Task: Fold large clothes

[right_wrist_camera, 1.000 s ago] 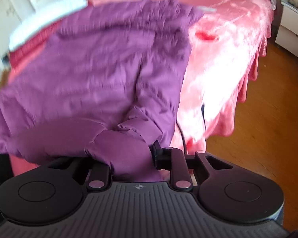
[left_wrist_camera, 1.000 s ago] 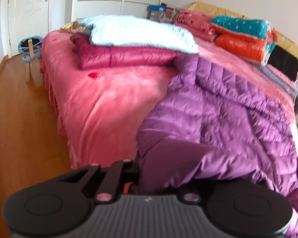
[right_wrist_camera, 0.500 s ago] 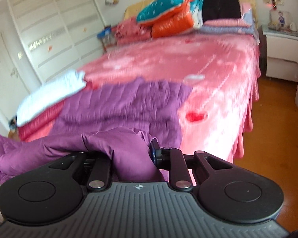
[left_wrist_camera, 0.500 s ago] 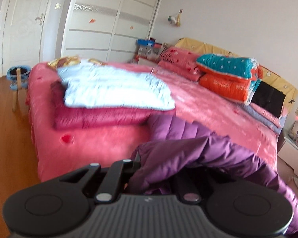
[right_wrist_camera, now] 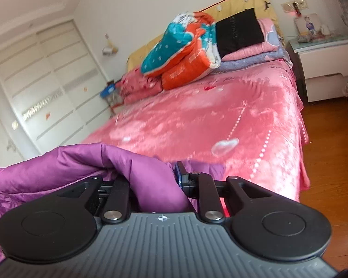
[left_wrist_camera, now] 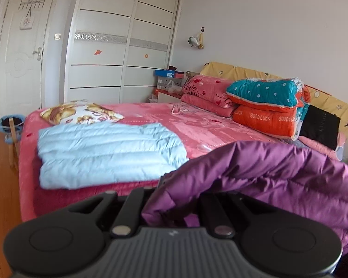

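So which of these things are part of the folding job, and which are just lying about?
Part of the job:
- purple jacket, gripped at both ends
- left gripper
- right gripper
- bed, the work surface

Lying about:
- blue jacket, already folded
- quilts
- black bag
- hanger
- nightstand

The purple jacket (left_wrist_camera: 266, 173), spread flat across the bed (right_wrist_camera: 197, 125) a second ago, now hangs bunched above its near edge, lifted clear by the left tool (left_wrist_camera: 174, 206) and right tool (right_wrist_camera: 155, 185).
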`<state>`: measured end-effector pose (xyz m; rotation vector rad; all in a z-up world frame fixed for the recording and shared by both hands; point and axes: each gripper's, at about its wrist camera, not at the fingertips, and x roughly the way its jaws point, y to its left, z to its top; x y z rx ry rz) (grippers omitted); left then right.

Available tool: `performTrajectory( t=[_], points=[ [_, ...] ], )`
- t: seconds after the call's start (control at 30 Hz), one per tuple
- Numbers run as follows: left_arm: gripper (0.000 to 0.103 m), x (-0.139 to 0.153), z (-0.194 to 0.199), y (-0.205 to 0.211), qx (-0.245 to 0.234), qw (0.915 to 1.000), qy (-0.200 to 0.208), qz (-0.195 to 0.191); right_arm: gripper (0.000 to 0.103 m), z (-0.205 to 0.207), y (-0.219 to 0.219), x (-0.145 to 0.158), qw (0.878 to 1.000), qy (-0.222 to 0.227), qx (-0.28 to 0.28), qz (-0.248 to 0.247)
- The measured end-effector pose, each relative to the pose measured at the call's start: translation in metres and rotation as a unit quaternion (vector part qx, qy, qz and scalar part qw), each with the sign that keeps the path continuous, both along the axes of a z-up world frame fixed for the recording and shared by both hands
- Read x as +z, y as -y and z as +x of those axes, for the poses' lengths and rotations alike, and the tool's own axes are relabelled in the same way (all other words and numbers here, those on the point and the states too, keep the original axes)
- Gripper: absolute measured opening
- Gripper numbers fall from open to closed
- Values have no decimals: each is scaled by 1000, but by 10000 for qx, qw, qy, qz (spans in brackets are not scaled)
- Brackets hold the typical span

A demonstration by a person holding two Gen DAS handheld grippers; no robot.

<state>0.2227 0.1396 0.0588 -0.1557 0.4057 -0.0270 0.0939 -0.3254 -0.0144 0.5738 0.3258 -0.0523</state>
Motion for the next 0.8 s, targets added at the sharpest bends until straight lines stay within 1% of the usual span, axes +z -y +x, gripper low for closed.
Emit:
performTrajectory(
  t=[0.13,0.23,0.43,0.53,0.63,0.73,0.8],
  points=[
    [5,-8,41,20,91,9998,-48,149,23,36,8,-10,9992,94,-246,286],
    [5,-18,71,36,150,9996,-112,232,23,60,12,-24,9981,111,-458,407],
    [5,-43,124,68,223,9985,-236,440,23,113,28,-57,9951,-23,-778,615],
    [6,-58,147,82,249,9976,-325,557,23,133,30,-75,9942,-167,-890,578],
    [8,-71,163,89,327,9965,-434,637,23,152,32,-89,9935,-332,-920,574],
    [10,-79,173,93,370,9956,-503,703,24,162,33,-96,9931,-441,-930,568],
    [11,-82,176,93,358,9954,-550,693,26,167,32,-100,9925,-514,-917,632]
  ],
)
